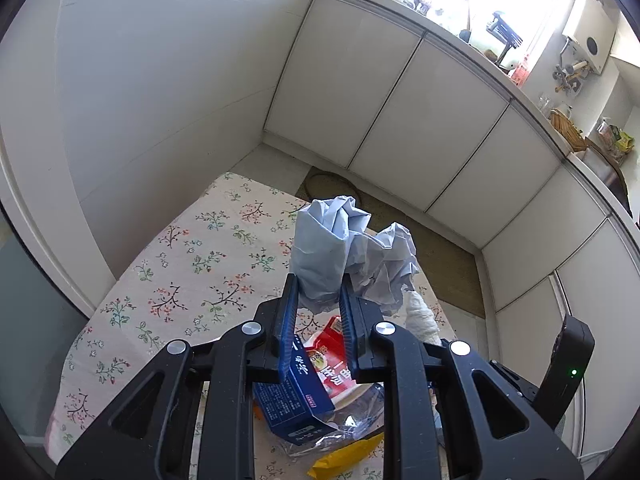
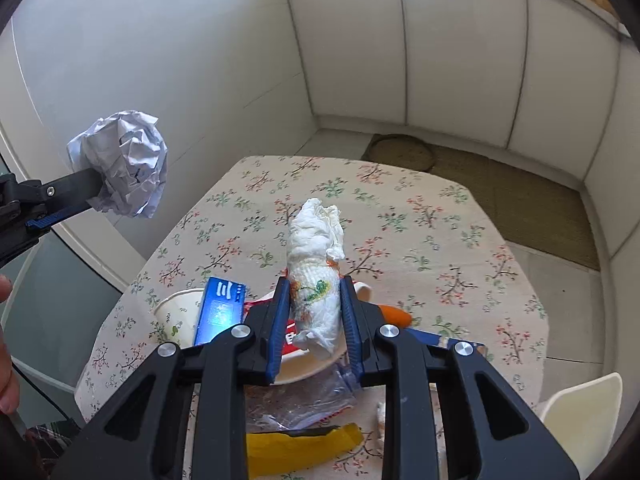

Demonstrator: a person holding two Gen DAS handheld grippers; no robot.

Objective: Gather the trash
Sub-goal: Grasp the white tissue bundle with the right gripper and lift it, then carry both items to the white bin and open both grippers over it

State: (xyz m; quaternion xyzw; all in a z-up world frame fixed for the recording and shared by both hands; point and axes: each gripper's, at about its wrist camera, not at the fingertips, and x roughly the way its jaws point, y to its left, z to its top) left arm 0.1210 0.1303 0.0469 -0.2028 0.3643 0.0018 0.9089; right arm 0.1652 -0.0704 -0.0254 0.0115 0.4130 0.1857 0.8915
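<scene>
My left gripper point(image 1: 319, 294) is shut on a crumpled ball of pale paper point(image 1: 344, 252), held up above the table. From the right wrist view the same paper ball point(image 2: 124, 164) hangs at the far left, pinched by the left gripper's fingers point(image 2: 74, 188). My right gripper point(image 2: 314, 296) is shut on a rolled white paper towel point(image 2: 316, 264) with a small printed pattern, lifted over the trash pile. Below lie a blue box point(image 2: 220, 310), a white paper cup point(image 2: 178, 314), a red wrapper point(image 1: 330, 354), clear plastic film point(image 2: 304, 404) and a yellow wrapper point(image 2: 300, 450).
The table carries a floral tablecloth point(image 2: 420, 240). White cabinet doors point(image 1: 400, 120) line the wall behind, with a brown mat point(image 2: 520, 200) on the floor before them. A white chair back point(image 2: 580, 416) stands at the lower right. A person's hand point(image 2: 6, 360) shows at the left edge.
</scene>
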